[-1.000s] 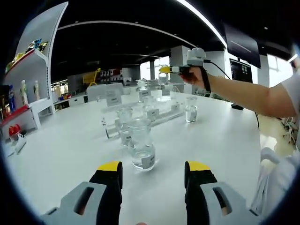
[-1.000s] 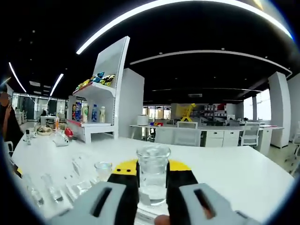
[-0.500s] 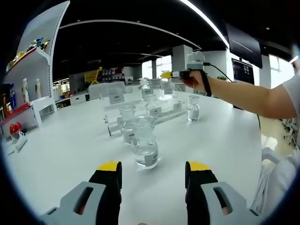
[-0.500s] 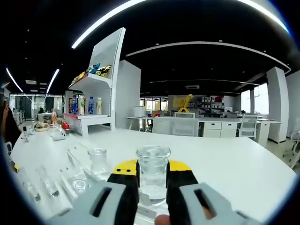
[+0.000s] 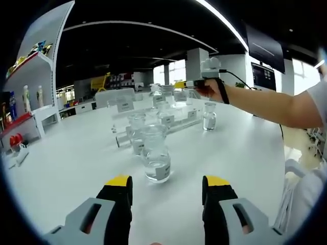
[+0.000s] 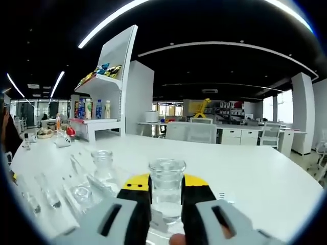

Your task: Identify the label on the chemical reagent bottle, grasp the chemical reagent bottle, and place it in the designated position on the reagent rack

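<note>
Clear glass on a smooth white surface

The bottle [image 5: 156, 159] at the frame's centre is clear, glossy glass with a paper-like label; the rack [image 5: 153, 120] behind it looks like transparent acrylic. The surface [image 5: 240, 148] is smooth, faintly sheened white. The left gripper [image 5: 167, 190] has matt black fingers [image 5: 118, 196] with yellow tips and grey plastic bodies.

right tool [image 6: 166, 196] with bottle [image 6: 166, 189] lowered toward rack [image 6: 76, 196]
</note>
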Tool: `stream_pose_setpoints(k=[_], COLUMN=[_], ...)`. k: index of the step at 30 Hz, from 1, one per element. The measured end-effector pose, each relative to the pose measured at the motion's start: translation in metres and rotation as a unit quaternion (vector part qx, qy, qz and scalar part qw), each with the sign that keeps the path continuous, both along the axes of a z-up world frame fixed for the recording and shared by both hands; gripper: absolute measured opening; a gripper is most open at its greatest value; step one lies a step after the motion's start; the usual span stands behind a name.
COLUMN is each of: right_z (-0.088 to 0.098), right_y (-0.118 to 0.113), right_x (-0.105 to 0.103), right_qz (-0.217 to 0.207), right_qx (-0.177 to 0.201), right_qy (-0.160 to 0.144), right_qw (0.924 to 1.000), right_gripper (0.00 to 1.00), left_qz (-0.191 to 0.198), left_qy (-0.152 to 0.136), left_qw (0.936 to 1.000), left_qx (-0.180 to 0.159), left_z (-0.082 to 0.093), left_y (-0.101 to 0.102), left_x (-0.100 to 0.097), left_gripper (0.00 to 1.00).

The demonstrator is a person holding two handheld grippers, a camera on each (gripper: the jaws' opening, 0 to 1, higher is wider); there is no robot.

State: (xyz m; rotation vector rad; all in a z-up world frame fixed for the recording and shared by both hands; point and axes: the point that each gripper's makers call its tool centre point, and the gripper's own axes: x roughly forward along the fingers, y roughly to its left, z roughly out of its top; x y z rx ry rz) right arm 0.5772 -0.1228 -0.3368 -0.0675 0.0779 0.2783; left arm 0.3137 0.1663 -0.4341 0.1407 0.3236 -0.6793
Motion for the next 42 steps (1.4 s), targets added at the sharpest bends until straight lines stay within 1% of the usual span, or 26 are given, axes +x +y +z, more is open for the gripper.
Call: stream_pose_setpoints(k=[2,7,9,11,12,13,18,22,28,30,31,32,33,34,37,42], right_z=[0.0,-0.003,-0.005,-0.012,-0.01,-0.011,-0.01,-0.011,-0.011,-0.011,-0.011,-0.01,-0.008,-0.004,0.001,0.011], right_y=[0.0,0.001,0.0,-0.001,-0.001,-0.003,-0.003,-0.003,0.0,0.001,0.002,0.003,0.003,0.004,0.008,0.005], right_x=[-0.001,0.001,0.001,0.001,0.0,0.0,-0.001,-0.002,-0.005,-0.006,-0.007,-0.008,-0.01,-0.012,-0.019,-0.03], right_qz=[-0.004,-0.001,-0.001,-0.004,-0.002,-0.001,0.0,0.0,0.004,0.008,0.014,0.018,0.016,0.012,0.013,0.01], right_qx=[0.0,0.008,0.012,0.012,0.021,0.021,0.025,0.026,0.011,0.013,0.02,0.026,0.027,0.023,0.012,0.014], right_qy=[-0.004,0.002,0.006,0.018,0.013,0.017,0.02,0.023,0.023,0.03,0.032,0.034,0.029,0.019,0.014,0.007], right_qw=[1.0,1.0,0.9999,0.9998,0.9997,0.9996,0.9995,0.9994,0.9997,0.9994,0.9992,0.9989,0.9991,0.9995,0.9997,0.9998], right_gripper=[0.2,0.2,0.2,0.2,0.2,0.2,0.2,0.21,0.22,0.23,0.25,0.28,0.3,0.3,0.34,0.36], left_qz=[-0.001,-0.003,-0.003,-0.003,-0.002,-0.001,0.001,0.001,-0.004,-0.005,-0.005,-0.005,-0.006,-0.006,-0.007,-0.012], left_qy=[0.002,0.001,0.0,0.001,0.001,0.002,0.003,0.002,0.001,0.001,0.001,0.001,0.001,0.001,0.002,-0.002], left_qw=[1.0,1.0,1.0,1.0,1.0,1.0,1.0,1.0,1.0,1.0,1.0,1.0,1.0,1.0,1.0,0.9999], left_qx=[0.001,0.001,0.0,0.0,0.001,0.002,0.003,0.002,0.005,0.005,0.004,0.002,0.002,0.002,0.0,-0.003], left_z=[-0.002,0.0,0.001,0.001,0.0,-0.001,-0.001,0.0,0.001,0.0,0.001,0.001,0.001,0.0,-0.001,0.003], left_y=[0.0,-0.003,-0.004,-0.005,-0.005,-0.005,0.001,-0.003,-0.007,-0.008,-0.009,-0.009,-0.01,-0.01,-0.012,-0.015], left_x=[0.0,-0.001,-0.002,-0.002,-0.003,-0.003,0.001,-0.001,-0.002,-0.002,-0.003,-0.003,-0.003,-0.004,-0.005,-0.008], left_gripper=[0.55,0.55,0.55,0.55,0.55,0.55,0.55,0.55,0.55,0.55,0.55,0.55,0.55,0.55,0.55,0.55])
